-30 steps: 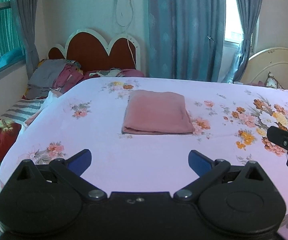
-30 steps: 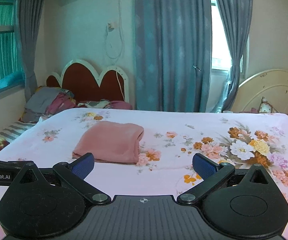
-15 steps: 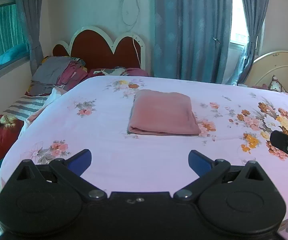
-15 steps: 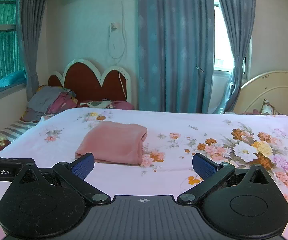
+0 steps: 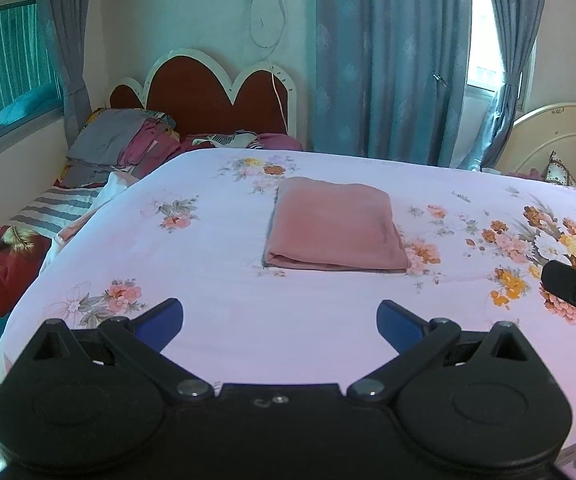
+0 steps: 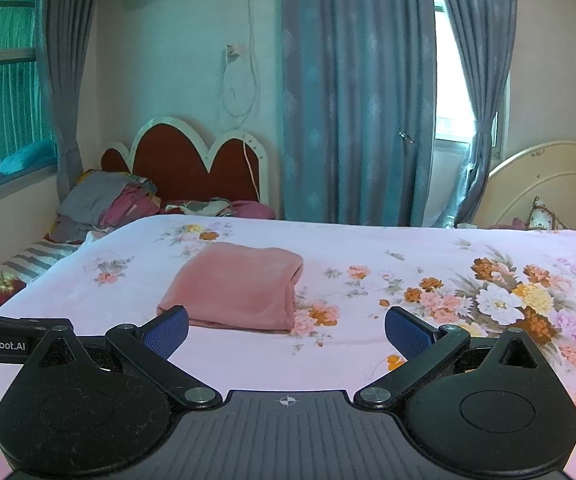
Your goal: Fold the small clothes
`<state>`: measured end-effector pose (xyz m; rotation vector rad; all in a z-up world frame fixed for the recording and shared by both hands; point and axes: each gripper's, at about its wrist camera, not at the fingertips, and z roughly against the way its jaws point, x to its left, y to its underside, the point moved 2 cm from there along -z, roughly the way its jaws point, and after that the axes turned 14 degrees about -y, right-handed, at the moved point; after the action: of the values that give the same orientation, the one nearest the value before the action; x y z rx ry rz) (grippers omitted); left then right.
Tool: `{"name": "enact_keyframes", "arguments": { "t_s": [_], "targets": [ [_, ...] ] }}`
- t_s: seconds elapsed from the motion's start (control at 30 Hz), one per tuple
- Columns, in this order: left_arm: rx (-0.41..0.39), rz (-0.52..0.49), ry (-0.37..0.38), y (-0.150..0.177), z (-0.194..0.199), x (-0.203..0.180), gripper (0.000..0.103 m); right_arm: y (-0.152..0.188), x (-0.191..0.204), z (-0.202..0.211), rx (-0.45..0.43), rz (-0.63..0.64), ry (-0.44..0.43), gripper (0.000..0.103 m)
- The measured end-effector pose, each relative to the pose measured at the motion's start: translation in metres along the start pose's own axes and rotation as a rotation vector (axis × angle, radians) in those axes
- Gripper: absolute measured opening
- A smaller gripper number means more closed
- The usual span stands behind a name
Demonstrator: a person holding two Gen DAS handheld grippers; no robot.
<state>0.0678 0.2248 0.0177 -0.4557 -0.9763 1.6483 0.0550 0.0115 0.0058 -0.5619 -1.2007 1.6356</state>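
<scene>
The pink cloth (image 5: 334, 229) lies folded into a neat rectangle in the middle of the bed (image 5: 216, 320), on the flowered sheet, and nothing touches it. I judge that the folding of this piece is finished. The next move probably calls for taking another garment, maybe from the pile of clothes (image 5: 120, 148) near the red headboard (image 5: 216, 96); it must then be spread flat first. The left gripper (image 5: 279, 321) is held low over the near edge of the bed with its fingers wide apart and empty. The right gripper (image 6: 287, 328) is held the same way, apart and empty, level and pointing at the cloth.
</scene>
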Motion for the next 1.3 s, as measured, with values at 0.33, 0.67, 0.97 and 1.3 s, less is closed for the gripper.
{"name": "enact_keyframes", "arguments": {
  "t_s": [0.33, 0.67, 0.97, 1.3],
  "targets": [
    [-0.002, 0.002, -0.007, -0.0016, -0.0021, 0.0009, 0.103, -0.0012, -0.0016, -0.0023, -0.001, -0.005, -0.005, 0.103],
    [0.002, 0.003, -0.014, -0.0022, -0.0042, 0.0004, 0.103, -0.0012, 0.0008, -0.0061, 0.004, -0.004, -0.013, 0.103],
    [0.002, 0.003, -0.013, -0.0025, -0.0049, 0.001, 0.103, 0.0, 0.0012, -0.0066, 0.007, -0.006, -0.014, 0.103],
    [0.007, 0.008, -0.017, -0.0033, -0.0067, 0.002, 0.103, 0.0014, 0.0031, -0.0095, 0.014, -0.006, -0.021, 0.103]
  ]
}}
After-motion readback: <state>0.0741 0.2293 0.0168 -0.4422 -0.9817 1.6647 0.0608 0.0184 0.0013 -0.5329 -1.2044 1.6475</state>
